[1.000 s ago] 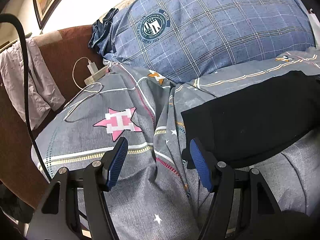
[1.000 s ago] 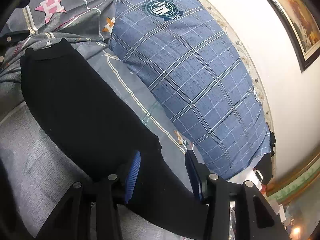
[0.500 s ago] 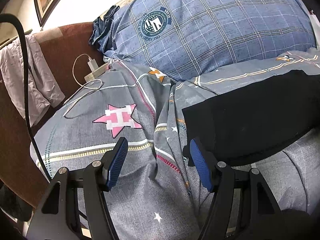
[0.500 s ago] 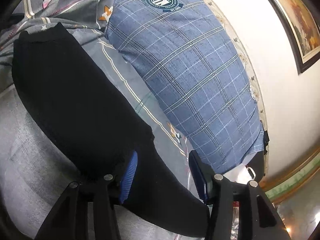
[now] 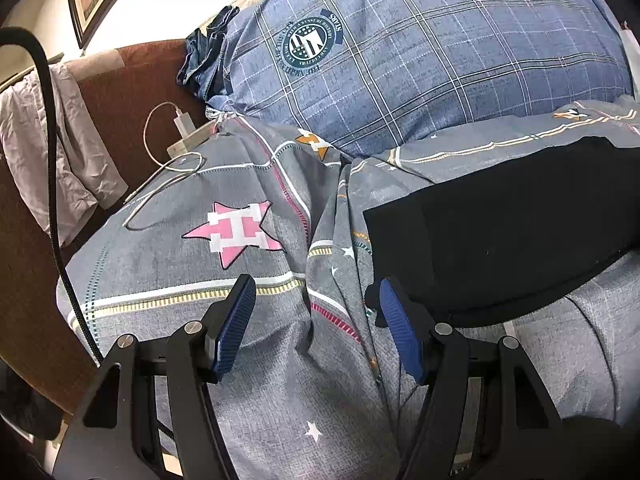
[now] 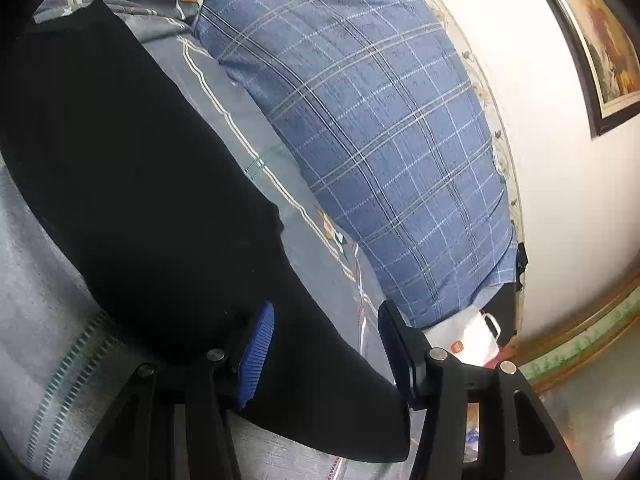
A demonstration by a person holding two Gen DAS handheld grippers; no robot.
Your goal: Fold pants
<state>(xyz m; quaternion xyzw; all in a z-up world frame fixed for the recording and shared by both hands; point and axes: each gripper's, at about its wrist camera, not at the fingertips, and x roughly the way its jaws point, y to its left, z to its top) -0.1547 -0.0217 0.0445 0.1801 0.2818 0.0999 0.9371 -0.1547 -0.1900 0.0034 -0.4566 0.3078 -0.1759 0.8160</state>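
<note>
The black pants lie flat and folded on the grey patterned bedspread, at the right in the left wrist view (image 5: pixel 508 236) and across the left and middle in the right wrist view (image 6: pixel 132 184). My left gripper (image 5: pixel 316 316) is open and empty over the bedspread (image 5: pixel 240 280), its right finger next to the pants' left end. My right gripper (image 6: pixel 328 340) is open above the pants' narrower end; its left pad (image 6: pixel 256 356) sits over the cloth, with nothing held.
A large blue plaid pillow (image 5: pixel 400 60) lies behind the pants, also in the right wrist view (image 6: pixel 380 128). A white charger and cable (image 5: pixel 176 148) lie at the bed's left. A brown headboard (image 5: pixel 120 92) with pale cloth draped stands left. A white bag (image 6: pixel 476 336) sits past the pillow.
My right gripper has moved along the pants toward the narrow end and drawn closer. My left gripper has barely moved; both stay open.
</note>
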